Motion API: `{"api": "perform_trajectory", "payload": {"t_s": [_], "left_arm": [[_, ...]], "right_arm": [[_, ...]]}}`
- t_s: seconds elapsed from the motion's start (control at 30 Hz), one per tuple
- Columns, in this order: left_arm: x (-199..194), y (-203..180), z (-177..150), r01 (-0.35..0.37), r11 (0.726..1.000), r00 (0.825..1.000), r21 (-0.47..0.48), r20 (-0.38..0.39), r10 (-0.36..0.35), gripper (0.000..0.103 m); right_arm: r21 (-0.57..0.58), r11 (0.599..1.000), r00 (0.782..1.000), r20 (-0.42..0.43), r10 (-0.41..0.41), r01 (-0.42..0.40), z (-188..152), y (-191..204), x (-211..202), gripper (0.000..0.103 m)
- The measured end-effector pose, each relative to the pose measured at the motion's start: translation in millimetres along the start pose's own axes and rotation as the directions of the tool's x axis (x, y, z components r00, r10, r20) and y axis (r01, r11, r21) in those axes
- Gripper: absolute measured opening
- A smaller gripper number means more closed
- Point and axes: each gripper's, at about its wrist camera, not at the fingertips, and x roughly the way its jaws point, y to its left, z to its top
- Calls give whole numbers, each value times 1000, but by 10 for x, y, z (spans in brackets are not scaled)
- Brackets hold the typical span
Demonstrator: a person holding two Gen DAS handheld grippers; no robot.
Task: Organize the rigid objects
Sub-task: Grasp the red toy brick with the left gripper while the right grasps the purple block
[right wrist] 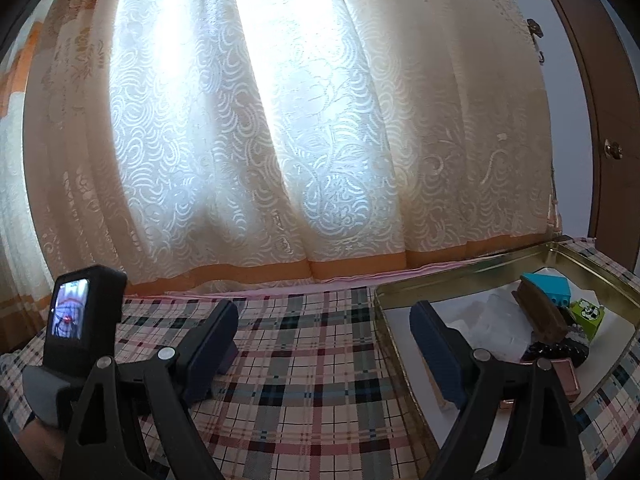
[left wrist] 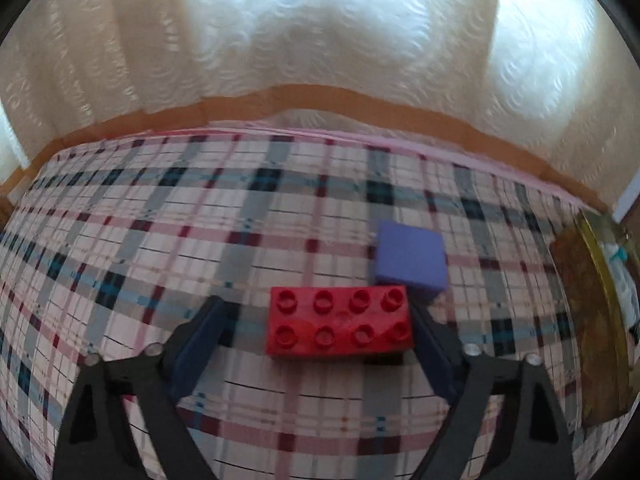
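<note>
Red brick (left wrist: 339,322) btwn open left gripper (left wrist: 320,328) fingers, ungripped.

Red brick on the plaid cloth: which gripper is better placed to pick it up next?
Left. The left gripper is open with the red brick between its fingers. The right gripper hovers open over the tin's edge.

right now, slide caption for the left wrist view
Open left gripper straddles a red brick on the plaid cloth, purple block behind.

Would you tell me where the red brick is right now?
In the left wrist view, the red brick lies on the plaid cloth between the open left gripper fingers, beside the purple block.
</note>
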Motion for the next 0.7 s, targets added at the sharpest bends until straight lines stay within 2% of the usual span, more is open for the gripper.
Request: {"api": "perform_trajectory", "payload": {"t_s": [0.07,0.2,0.33,0.5,0.63,0.7], "left_arm": [[-28,63,-3,-10,1000,1000,-17,11,10,65],[-48,184,-20,38,999,999,-30,22,-37,65],[-71,356,-8,10,999,999,-50,34,-8,64],[-176,740,-3,-121,987,988,-104,80,130,64],[-186,1100,68,-206,968,971,-141,97,221,64],[-170,1239,86,-223,963,966,-153,94,239,64]], "right_arm": [[-5,1000,1000,4,2,-2,-2,8,-11,90],[-29,999,1000,-15,18,-19,-3,55,32,90],[-88,996,997,-72,22,-28,-13,174,139,90],[-104,991,981,-184,59,-79,-44,464,427,90],[-95,988,948,-306,90,-124,-113,777,729,89],[-74,988,928,-358,103,-138,-153,906,878,89]]}}
